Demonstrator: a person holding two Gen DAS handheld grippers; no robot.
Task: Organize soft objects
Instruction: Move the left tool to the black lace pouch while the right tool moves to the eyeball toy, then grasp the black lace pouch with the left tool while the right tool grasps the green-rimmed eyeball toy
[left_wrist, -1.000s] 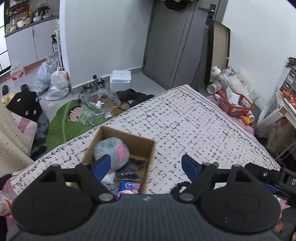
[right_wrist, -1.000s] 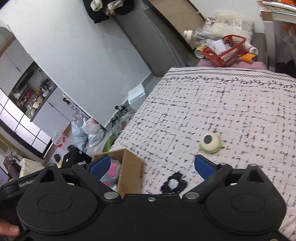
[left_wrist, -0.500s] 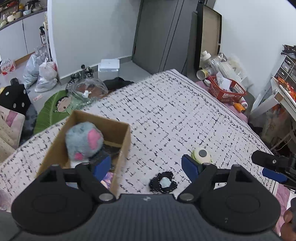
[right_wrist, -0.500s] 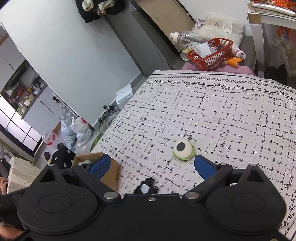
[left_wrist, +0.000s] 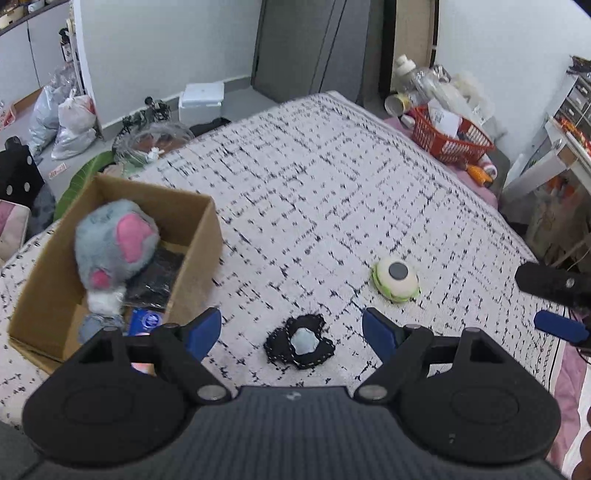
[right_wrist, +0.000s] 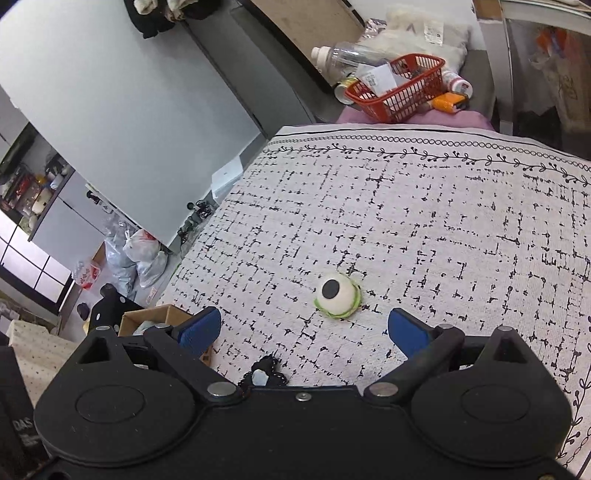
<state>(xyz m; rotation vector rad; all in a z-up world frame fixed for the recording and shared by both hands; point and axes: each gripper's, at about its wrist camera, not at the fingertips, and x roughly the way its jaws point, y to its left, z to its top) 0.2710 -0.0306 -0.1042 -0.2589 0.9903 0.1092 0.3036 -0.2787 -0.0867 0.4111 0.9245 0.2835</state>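
Note:
A cardboard box (left_wrist: 199, 236) sits on the patterned bed cover (left_wrist: 332, 177) at the left, with a grey and pink plush toy (left_wrist: 114, 247) and dark items inside. A small black soft piece with a pale blue centre (left_wrist: 301, 341) lies between my left gripper's (left_wrist: 291, 328) open, empty fingers. A round white and green eyeball plush (left_wrist: 395, 278) lies to its right. In the right wrist view, my right gripper (right_wrist: 304, 330) is open and empty, with the eyeball plush (right_wrist: 337, 294) just ahead and the black piece (right_wrist: 263, 374) near its base.
A red basket (left_wrist: 448, 138) with bottles and clutter stands past the bed's far right corner. Bags (left_wrist: 72, 123), a white box (left_wrist: 201, 101) and a green leaf mat lie on the floor at left. The box corner (right_wrist: 155, 317) shows left of my right gripper.
Both grippers have moved right along the bed. The box has slid left in both views, and the eyeball plush and black piece now sit centred ahead. Both stay open.

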